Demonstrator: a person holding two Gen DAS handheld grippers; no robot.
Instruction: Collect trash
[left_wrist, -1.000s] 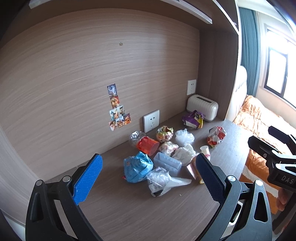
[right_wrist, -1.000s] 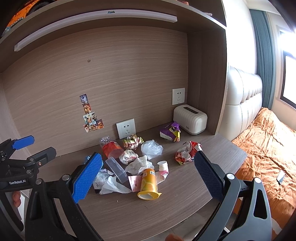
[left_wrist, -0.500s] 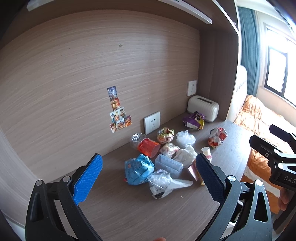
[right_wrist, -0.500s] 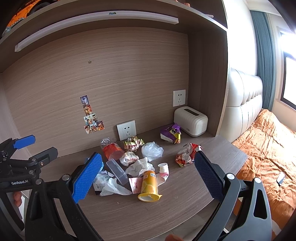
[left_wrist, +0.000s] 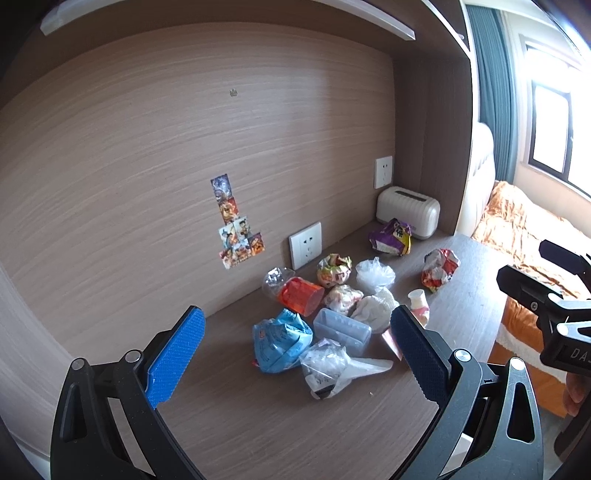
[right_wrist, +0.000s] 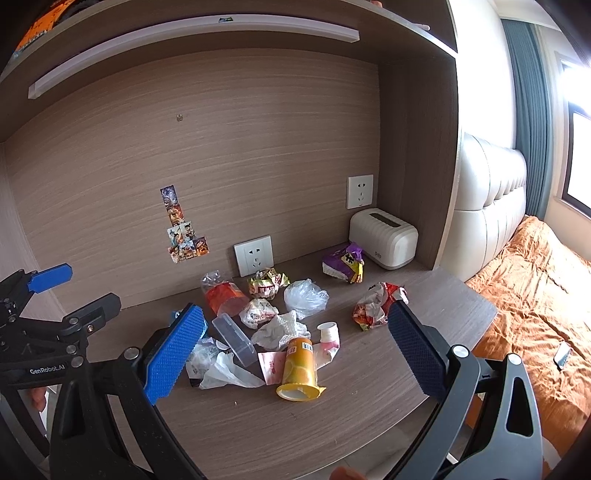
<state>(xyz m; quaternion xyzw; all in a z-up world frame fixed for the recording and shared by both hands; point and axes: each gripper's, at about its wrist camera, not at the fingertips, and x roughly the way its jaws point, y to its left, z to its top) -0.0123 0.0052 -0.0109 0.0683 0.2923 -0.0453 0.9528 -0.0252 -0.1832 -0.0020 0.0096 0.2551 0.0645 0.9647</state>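
A heap of trash lies on the wooden desk (right_wrist: 258, 435). In the right wrist view I see an orange cup (right_wrist: 300, 369) on its side, a small pink-and-white cup (right_wrist: 328, 334), a clear plastic box (right_wrist: 233, 339), white crumpled paper (right_wrist: 280, 328), a red snack bag (right_wrist: 373, 306) and a purple bag (right_wrist: 343, 263). In the left wrist view a blue bag (left_wrist: 280, 341) and a clear plastic bag (left_wrist: 332, 365) lie nearest. My left gripper (left_wrist: 295, 358) and right gripper (right_wrist: 295, 354) are both open, empty and held above the desk's front.
A white toaster-shaped box (right_wrist: 384, 238) stands at the back right by the side panel. Wall sockets (right_wrist: 254, 255) and stickers (right_wrist: 181, 229) are on the back wall. A shelf runs overhead. A bed with an orange cover (right_wrist: 535, 288) lies to the right.
Both grippers have drifted slightly, so the trash heap sits a little lower and nearer in view. Nothing on the desk has moved.
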